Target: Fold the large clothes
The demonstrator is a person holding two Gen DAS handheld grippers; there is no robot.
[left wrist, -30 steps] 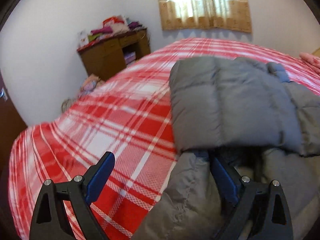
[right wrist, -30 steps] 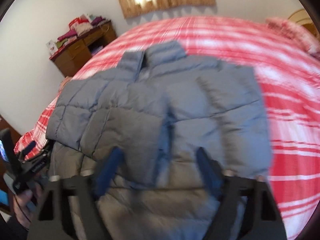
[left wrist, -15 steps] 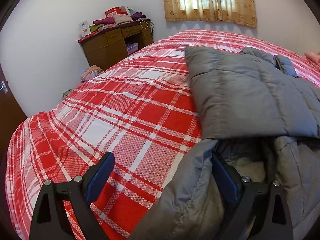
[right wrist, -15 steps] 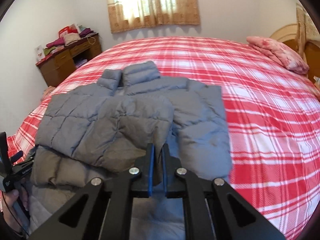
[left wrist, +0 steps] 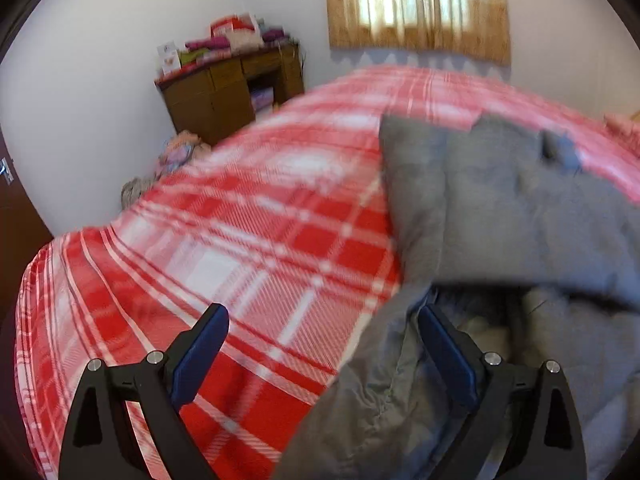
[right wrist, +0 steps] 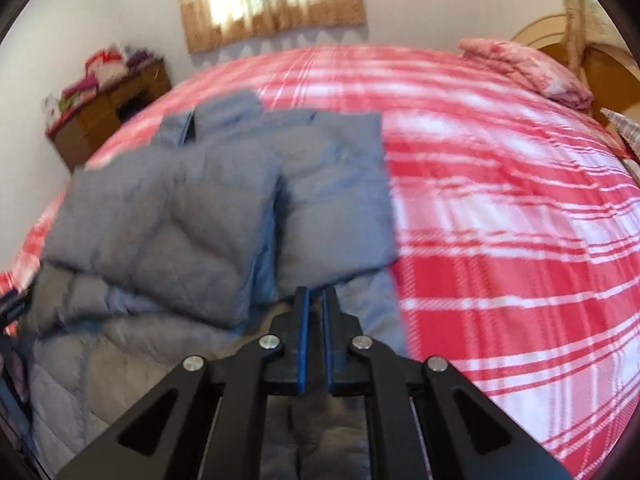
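A grey puffer jacket (right wrist: 192,216) lies on the red plaid bed (right wrist: 500,208), collar far, both sleeves folded across its front. It also shows in the left wrist view (left wrist: 508,220). My left gripper (left wrist: 324,332) is open at the jacket's near left hem corner, and its right finger (left wrist: 444,344) is tucked into the fabric. My right gripper (right wrist: 315,300) is shut over the near hem, with hem fabric below it. Whether cloth is pinched between the pads is hidden.
A brown wooden desk (left wrist: 228,92) piled with clothes stands against the far left wall. A curtained window (left wrist: 416,4) is on the far wall. A pink pillow (right wrist: 528,68) and a wooden headboard (right wrist: 592,64) are at the far right.
My right gripper went from open to shut over the near hem. Both views have shifted and blurred with motion. My left gripper stays open at the hem corner.
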